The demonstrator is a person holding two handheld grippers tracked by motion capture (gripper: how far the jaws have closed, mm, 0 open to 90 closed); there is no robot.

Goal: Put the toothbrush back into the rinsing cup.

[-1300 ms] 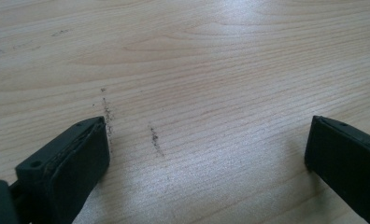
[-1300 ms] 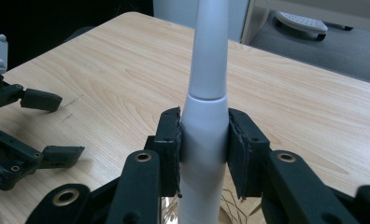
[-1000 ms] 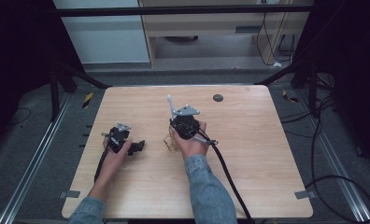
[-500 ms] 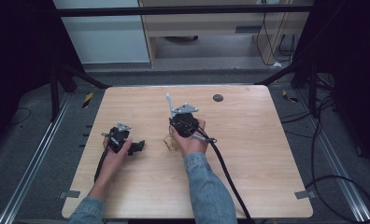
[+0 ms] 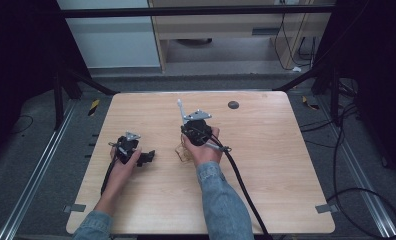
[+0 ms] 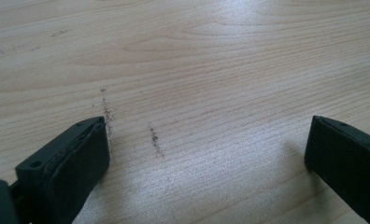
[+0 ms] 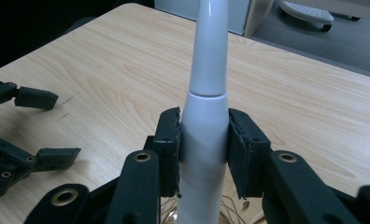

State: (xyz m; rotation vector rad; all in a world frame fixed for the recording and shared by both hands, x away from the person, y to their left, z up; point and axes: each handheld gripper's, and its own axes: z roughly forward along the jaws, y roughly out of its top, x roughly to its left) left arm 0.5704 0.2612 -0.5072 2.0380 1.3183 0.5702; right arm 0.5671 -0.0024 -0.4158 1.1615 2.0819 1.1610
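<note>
Table point(image 5: 286, 165) of pale wood takes most of the high view, and we see both hands working near its middle. Right gripper point(image 7: 203, 140) is clamped on a white tapered handle point(image 7: 206, 116), pads pressing both sides, the handle sticking up and away from the jaws. Left gripper point(image 6: 206, 154) sits well apart to the left, jaws spread wide over bare wood with nothing between them. Small dark round spot point(image 5: 233, 105) lies near the far edge.
</note>
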